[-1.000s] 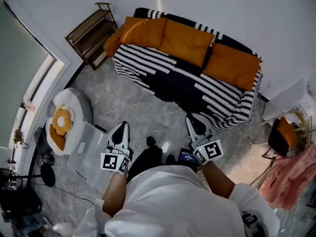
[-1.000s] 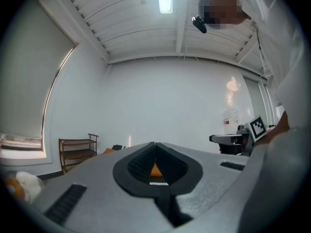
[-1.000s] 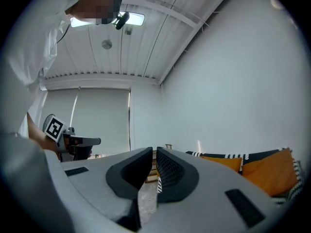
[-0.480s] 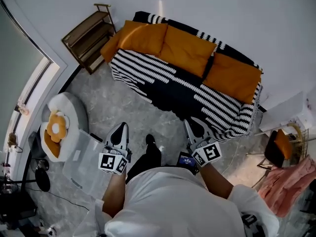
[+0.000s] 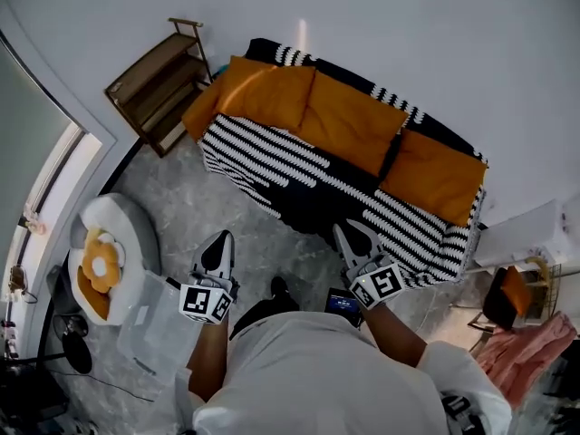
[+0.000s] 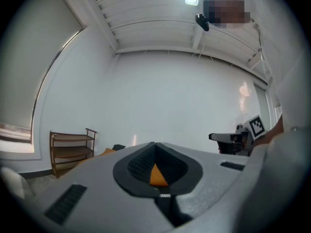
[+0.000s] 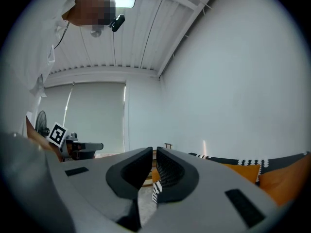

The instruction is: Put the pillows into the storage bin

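Orange fabric pillows [image 5: 349, 120] lean in a row of three along the back of the black-and-white striped sofa [image 5: 299, 157], none of them lifted off it. Your left gripper [image 5: 220, 237] hovers over the grey marbled floor [image 5: 227, 198] in front of the sofa, jaws pressed fully together with nothing between them. Your right gripper [image 5: 343, 229] hangs closer to the sofa's front edge, its jaws closed to a thin slit and also empty. The clear plastic storage bin [image 5: 156, 320] sits on the floor well apart from the sofa, out beyond the end nearest the brown wooden shelf [image 5: 154, 80], just beside your left arm.
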The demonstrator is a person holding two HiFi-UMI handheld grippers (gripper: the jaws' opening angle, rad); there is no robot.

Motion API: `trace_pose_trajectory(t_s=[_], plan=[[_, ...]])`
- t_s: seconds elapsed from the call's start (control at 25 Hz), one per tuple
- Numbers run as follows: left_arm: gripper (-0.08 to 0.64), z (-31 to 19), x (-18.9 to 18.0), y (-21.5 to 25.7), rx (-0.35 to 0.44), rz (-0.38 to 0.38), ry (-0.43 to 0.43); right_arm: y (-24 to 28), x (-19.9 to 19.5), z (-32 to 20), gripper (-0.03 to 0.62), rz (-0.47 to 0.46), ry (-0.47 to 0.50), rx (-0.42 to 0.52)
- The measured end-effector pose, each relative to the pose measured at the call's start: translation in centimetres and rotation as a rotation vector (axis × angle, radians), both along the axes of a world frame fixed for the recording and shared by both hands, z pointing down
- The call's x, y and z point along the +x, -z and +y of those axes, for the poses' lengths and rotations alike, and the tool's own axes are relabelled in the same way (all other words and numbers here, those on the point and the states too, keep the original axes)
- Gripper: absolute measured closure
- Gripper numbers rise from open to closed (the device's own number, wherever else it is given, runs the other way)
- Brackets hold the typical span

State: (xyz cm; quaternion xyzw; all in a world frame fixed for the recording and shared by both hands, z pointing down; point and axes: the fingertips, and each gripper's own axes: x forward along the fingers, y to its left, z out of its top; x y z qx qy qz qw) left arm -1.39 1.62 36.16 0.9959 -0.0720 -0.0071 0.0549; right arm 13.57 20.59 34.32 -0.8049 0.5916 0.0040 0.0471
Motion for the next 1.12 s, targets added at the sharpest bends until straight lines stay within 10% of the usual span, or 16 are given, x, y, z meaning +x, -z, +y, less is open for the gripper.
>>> trace_pose_trajectory(t_s=[1.12], plan=[[0.551, -22.1, 19.8, -2.7, -0.024, -0.045, 0.0, -3.0, 21.5, -24.1, 0.545, -0.059, 0.046, -0.001]])
